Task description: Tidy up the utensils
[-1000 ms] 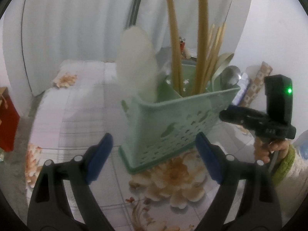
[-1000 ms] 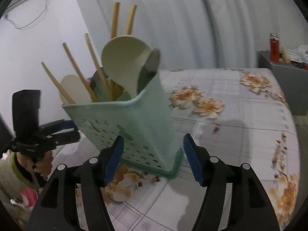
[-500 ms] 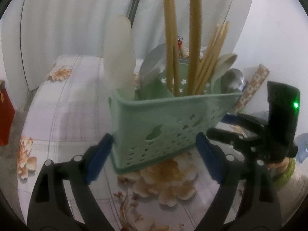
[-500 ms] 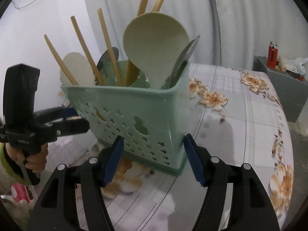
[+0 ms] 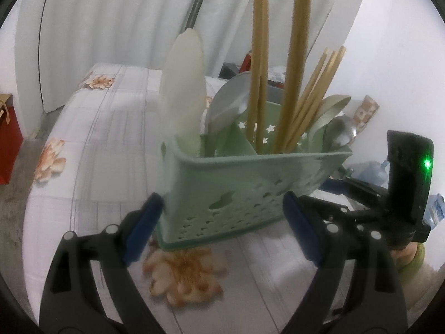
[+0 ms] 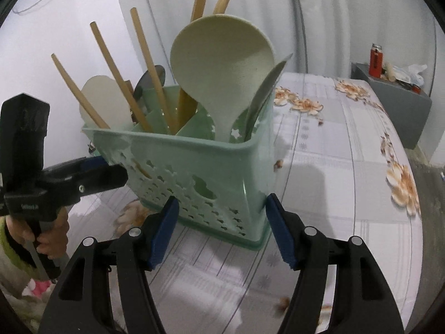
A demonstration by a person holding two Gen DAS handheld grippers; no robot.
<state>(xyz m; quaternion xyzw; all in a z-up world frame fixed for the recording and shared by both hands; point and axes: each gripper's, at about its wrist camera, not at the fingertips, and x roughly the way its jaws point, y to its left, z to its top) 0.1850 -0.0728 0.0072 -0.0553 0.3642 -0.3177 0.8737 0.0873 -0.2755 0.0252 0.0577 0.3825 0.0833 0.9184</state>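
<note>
A pale green perforated utensil caddy [image 5: 236,194] [image 6: 194,167] stands upright on the flowered tablecloth [image 6: 333,167]. It holds bamboo chopsticks [image 5: 294,64] [image 6: 116,78], a cream spatula [image 5: 183,89], a pale green ladle [image 6: 222,66] and metal spoons [image 5: 340,133]. My left gripper [image 5: 222,199] is open, its blue pads low by the caddy's near face and left corner. My right gripper [image 6: 222,199] is also open, its pads flanking the caddy's near right corner. Each gripper shows in the other's view: the right gripper [image 5: 331,183] and the left gripper [image 6: 111,167] both reach at the caddy's side.
A person's hand [image 6: 52,233] holds the left gripper's handle. A grey stand [image 6: 395,105] with a red lighter [image 6: 375,64] sits beyond the table's far right. A red bag [image 5: 8,139] stands on the floor at left. A blue water bottle [image 5: 372,169] lies behind the right gripper.
Both grippers have moved in toward the caddy and swung around it, so it fills more of each view. Jaw widths look unchanged.
</note>
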